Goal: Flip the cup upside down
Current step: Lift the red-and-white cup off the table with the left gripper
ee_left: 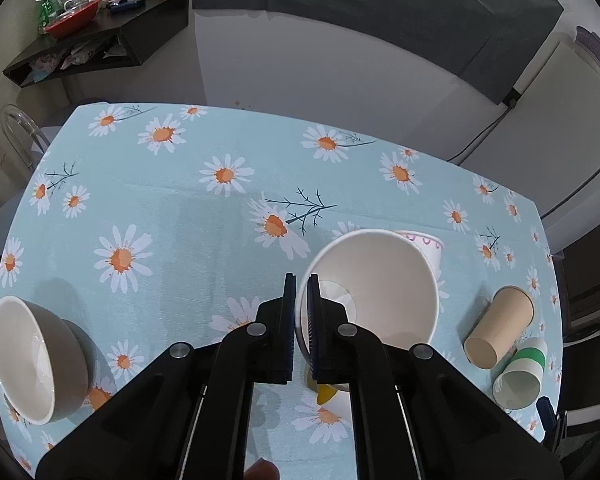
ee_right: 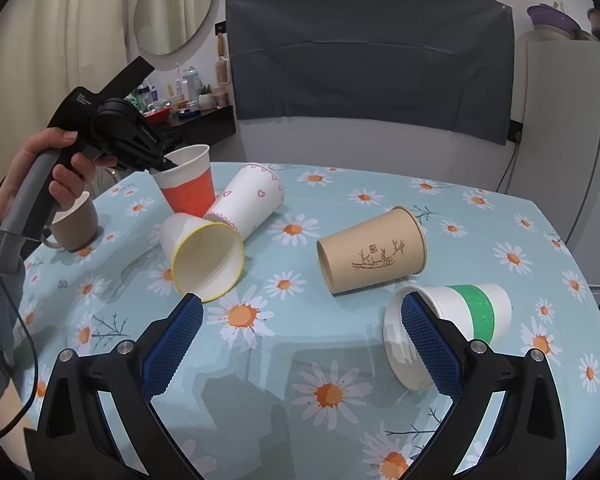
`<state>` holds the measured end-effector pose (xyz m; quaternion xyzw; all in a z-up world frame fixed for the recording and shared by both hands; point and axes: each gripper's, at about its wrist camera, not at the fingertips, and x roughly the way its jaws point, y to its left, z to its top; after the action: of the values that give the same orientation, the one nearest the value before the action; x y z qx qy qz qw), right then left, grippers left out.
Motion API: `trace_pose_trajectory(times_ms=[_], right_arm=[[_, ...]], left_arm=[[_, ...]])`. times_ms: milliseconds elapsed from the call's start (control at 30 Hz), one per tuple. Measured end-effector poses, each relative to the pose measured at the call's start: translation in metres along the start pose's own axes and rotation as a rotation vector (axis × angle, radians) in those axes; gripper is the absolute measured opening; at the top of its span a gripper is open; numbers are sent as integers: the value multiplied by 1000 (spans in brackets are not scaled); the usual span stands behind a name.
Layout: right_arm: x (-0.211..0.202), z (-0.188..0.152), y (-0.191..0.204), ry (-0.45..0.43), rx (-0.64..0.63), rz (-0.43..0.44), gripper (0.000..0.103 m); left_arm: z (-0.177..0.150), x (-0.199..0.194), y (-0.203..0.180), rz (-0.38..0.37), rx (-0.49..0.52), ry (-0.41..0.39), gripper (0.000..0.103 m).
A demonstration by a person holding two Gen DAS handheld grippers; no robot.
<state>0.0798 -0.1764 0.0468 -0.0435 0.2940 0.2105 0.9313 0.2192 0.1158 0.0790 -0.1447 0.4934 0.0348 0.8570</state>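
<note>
My left gripper [ee_left: 301, 280] is shut on the rim of an orange-banded paper cup [ee_left: 374, 280], held upright, mouth up, above the table. In the right wrist view the same cup [ee_right: 188, 188] hangs from the left gripper [ee_right: 162, 166] over the back left of the table. My right gripper [ee_right: 300, 312] is open and empty, low over the front of the table. Its right finger sits at the mouth of a green-banded cup [ee_right: 456, 326] lying on its side.
A brown cup [ee_right: 374, 256], a yellow-rimmed cup [ee_right: 206, 254] and a pink-heart cup [ee_right: 250, 200] lie on their sides on the daisy tablecloth [ee_right: 340, 360]. A grey mug [ee_right: 74, 224] stands at the left. A fridge [ee_right: 580, 140] stands to the right.
</note>
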Motion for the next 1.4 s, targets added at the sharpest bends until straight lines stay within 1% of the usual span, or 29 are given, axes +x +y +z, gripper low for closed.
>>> trace_pose_trajectory(times_ms=[133, 267, 433, 600, 833, 933, 1033, 1300, 1400], right_arm=[[-4, -1, 3, -3, -8, -3, 95], [-11, -3, 7, -13, -17, -20, 95], [-23, -6, 15, -30, -23, -18, 95], [-40, -12, 23, -43, -36, -33, 95], [-65, -27, 33, -59, -50, -44, 95], [-75, -35, 33, -63, -49, -52, 95], [-85, -43, 30, -65, -47, -64, 95], [-107, -61, 16, -65, -39, -96, 95], [-114, -66, 8, -70, -35, -116, 95]], left_arm=[[-4, -21, 5, 5, 2, -35, 6], [-14, -40, 12, 39, 13, -61, 6], [-31, -61, 22, 91, 26, -82, 6], [-54, -78, 27, 99, 31, -91, 6], [-91, -87, 19, 81, 60, -81, 6], [-106, -88, 13, 64, 71, -74, 6], [-121, -86, 5, 30, 79, -64, 6], [-154, -75, -34, -24, 141, -48, 6], [-162, -71, -48, -62, 156, -39, 6]])
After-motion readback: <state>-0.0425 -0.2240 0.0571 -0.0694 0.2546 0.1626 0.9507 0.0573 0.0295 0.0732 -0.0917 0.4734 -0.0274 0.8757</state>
